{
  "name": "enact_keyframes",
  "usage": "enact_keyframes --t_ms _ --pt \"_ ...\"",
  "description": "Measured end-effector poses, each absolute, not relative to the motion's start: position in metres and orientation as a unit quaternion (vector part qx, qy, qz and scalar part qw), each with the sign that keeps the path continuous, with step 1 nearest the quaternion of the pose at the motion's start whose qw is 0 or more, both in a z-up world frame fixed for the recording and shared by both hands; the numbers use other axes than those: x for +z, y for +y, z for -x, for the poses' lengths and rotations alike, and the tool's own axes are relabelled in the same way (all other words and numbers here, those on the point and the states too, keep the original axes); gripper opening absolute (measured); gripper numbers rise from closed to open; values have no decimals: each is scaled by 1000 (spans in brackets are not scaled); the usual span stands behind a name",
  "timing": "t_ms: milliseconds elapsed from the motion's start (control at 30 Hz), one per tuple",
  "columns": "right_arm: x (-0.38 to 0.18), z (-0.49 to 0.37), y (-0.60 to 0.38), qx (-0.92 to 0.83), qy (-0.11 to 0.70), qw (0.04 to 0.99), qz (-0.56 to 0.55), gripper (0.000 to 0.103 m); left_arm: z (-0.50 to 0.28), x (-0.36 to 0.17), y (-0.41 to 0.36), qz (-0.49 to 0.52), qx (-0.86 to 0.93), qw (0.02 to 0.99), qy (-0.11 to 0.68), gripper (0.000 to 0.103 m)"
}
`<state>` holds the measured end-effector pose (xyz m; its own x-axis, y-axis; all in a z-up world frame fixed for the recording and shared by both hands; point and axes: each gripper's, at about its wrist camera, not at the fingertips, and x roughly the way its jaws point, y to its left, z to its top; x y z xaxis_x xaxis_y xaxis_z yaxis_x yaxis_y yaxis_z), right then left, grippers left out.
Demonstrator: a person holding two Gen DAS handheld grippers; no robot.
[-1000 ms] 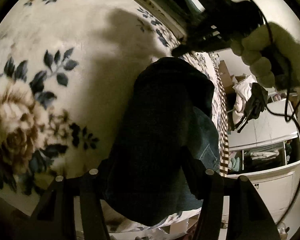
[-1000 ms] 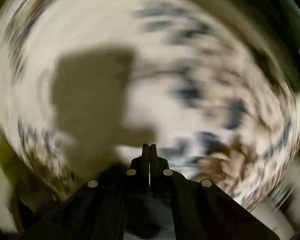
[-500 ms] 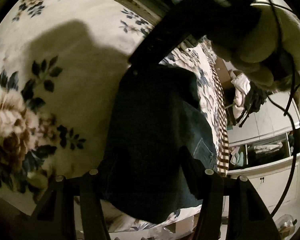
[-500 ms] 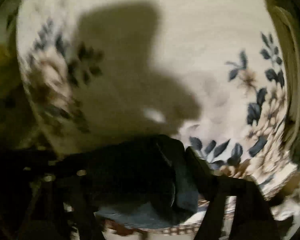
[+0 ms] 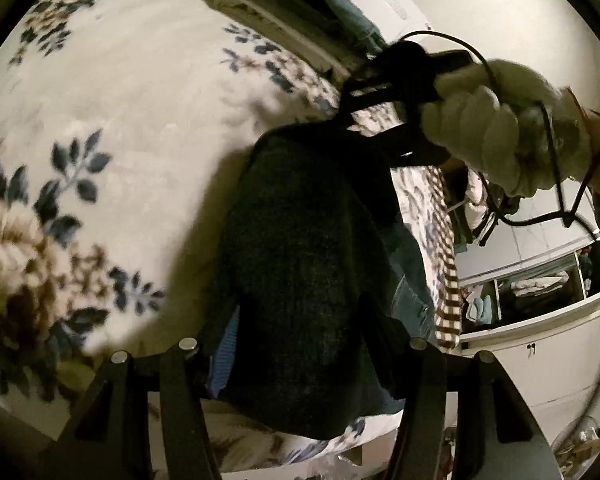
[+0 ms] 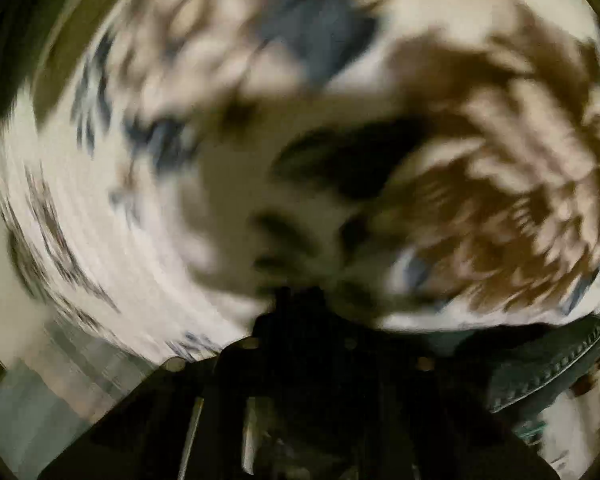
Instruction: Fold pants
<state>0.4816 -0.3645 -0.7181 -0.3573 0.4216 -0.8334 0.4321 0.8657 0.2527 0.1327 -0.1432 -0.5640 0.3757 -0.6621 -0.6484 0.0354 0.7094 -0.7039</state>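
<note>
Pants (image 5: 300, 272) lie folded on the floral blanket (image 5: 112, 120) between the left gripper's (image 5: 296, 344) wide-open jaws; the right gripper (image 5: 352, 100) pinches their far edge.

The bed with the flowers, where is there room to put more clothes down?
The floral blanket is bare on a wide stretch left of the dark pants, up to the folded stack at the far edge. It is crowded on the right, where the right claw meets the pants by the bed's edge.
</note>
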Motion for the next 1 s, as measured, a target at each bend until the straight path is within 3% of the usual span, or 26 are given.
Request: enact_keyframes --t_ms 133,167,200,233,267,467,567,633,733,1000 --pt "-686 -504 -352 80 818 545 -167 14 -138 -561 -121 354 -213 746 523 55" --pt "-676 -504 -344 107 818 545 -148 32 -142 -560 -118 361 -210 743 523 56" --pt "-668 -501 -337 127 818 545 -131 61 -149 -557 -117 366 -208 741 523 64" --pt "-663 -500 -332 138 816 548 -118 70 -154 -556 -117 364 -208 742 523 80" --pt "-659 -498 -328 150 814 551 -101 74 -161 -555 -119 359 -211 745 522 85" --pt "-678 -475 -297 175 832 523 -58 74 -209 -597 -150 321 -244 706 582 87" --pt "-682 -466 -291 184 831 523 -52 74 -213 -604 -148 338 -254 699 576 86" --pt "-691 -468 -296 189 830 523 -50 74 -205 -597 -148 334 -261 709 563 64" --pt "-696 -466 -286 196 830 518 -57 74 -184 -581 -150 320 -265 734 536 45" --pt "-685 -456 -264 236 841 487 -3 73 -155 -530 -174 256 -280 782 495 40"
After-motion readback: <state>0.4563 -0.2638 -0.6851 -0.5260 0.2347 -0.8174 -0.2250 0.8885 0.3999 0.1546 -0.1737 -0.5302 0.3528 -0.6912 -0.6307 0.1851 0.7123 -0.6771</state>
